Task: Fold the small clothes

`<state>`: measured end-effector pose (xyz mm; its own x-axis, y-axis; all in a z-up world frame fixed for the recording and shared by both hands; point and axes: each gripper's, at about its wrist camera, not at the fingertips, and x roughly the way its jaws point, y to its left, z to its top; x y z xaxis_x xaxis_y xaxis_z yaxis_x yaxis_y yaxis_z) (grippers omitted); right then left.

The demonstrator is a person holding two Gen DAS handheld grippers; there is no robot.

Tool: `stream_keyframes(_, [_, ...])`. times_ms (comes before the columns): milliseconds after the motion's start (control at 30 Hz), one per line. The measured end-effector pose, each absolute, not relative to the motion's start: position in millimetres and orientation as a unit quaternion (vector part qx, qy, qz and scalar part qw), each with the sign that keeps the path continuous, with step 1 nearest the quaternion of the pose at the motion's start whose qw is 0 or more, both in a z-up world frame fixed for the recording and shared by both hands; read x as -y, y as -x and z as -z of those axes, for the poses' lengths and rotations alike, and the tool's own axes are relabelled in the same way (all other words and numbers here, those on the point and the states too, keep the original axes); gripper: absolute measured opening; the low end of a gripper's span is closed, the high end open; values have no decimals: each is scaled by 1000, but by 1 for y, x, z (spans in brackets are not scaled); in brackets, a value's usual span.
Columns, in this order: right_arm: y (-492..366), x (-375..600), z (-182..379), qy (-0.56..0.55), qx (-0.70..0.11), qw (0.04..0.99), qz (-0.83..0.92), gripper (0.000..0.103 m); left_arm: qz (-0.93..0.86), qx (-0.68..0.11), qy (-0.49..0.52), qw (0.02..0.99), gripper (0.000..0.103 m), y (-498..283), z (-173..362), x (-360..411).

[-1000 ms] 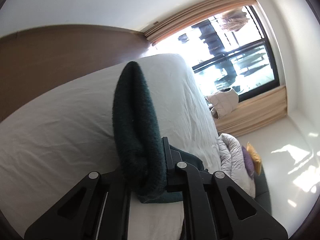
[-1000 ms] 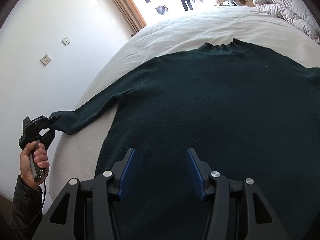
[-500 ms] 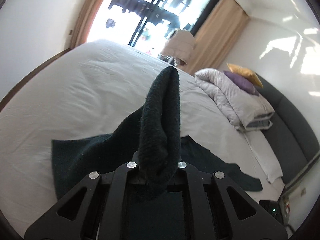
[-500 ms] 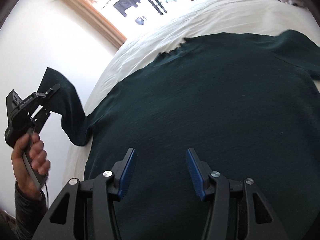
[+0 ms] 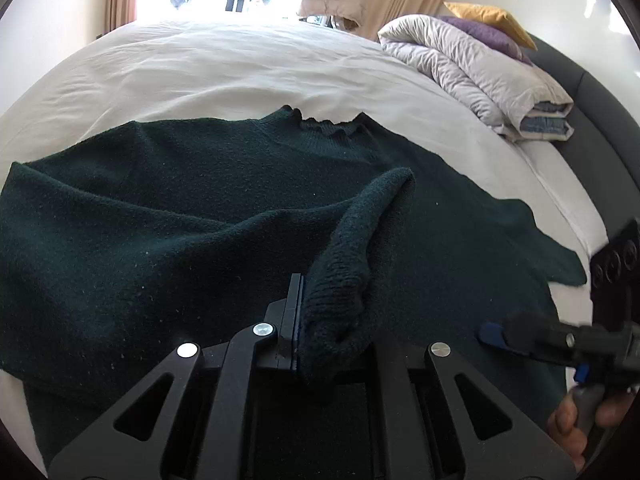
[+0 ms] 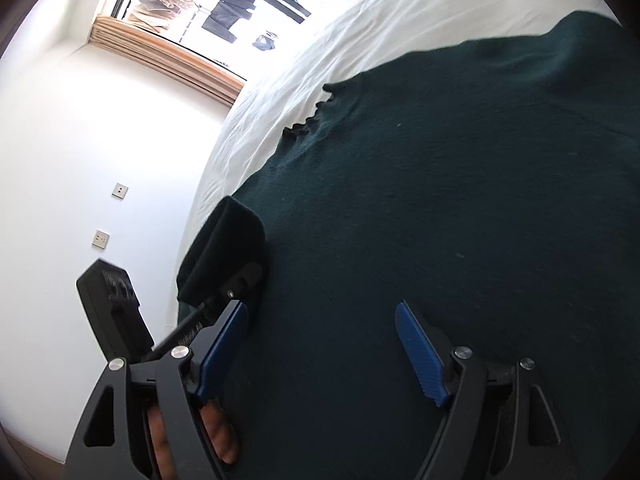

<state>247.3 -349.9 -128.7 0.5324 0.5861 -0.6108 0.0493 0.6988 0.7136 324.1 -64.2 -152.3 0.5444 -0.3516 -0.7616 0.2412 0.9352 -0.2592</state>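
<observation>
Bright bedroom, white wall with two small wall plates (image 6: 120,191) at left in the right wrist view, sunlit window (image 6: 224,12) with tan curtains along the top. Wide bed under a white sheet (image 5: 224,68), filling the upper half of the left wrist view; folded pale grey quilt (image 5: 476,68) at upper right, purple cushion (image 5: 486,34) and mustard cushion (image 5: 490,16) stacked behind it against a dark grey headboard (image 5: 592,128).

Spread flat across the sheet, a dark green knitted sweater (image 5: 160,208), frilled collar toward the window, covering the middle of both views. Left gripper (image 5: 298,320) at bottom centre, clamped tight on the dark green sleeve cuff (image 5: 348,280), sleeve draped over the sweater's body and curling up toward frame centre. Same cuff bunched at left centre in the right wrist view.

Right gripper (image 6: 322,344) low in its own view, blue pads (image 6: 418,350) spreading wider right now, nothing between them, only sweater body beyond. Fingers of a hand (image 6: 218,436) at lower left; another hand (image 5: 576,424) at lower right of the left wrist view.
</observation>
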Motion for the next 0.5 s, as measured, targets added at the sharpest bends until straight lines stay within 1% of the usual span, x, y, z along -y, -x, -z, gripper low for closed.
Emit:
stream_keyframes(100, [-269,343,132,-375,-458,784,-184,79,175,-446,57,876,10,-324,137,86])
stream_keyframes(200, [-286,329,130,-394,-466,763,-215,80,176,-449,54,874,10,-329,123,91])
stream_keyframes(333, [-294,315,129,-394,-469,758,-224,86,175,-453,34,874,10,-319,113,92])
stream_keyframes(400, [-294,314,131,-393,-474,756,-223,87,179,-452,38,873,10,-307,105,87])
stream_keyframes(467, [-297,313,135,-402,-479,749,-218,88,186,-455,34,870,14,-299,102,86])
stream_keyframes(500, [-299,312,137,-406,-479,748,-216,88,189,-457,30,869,22,-296,102,87])
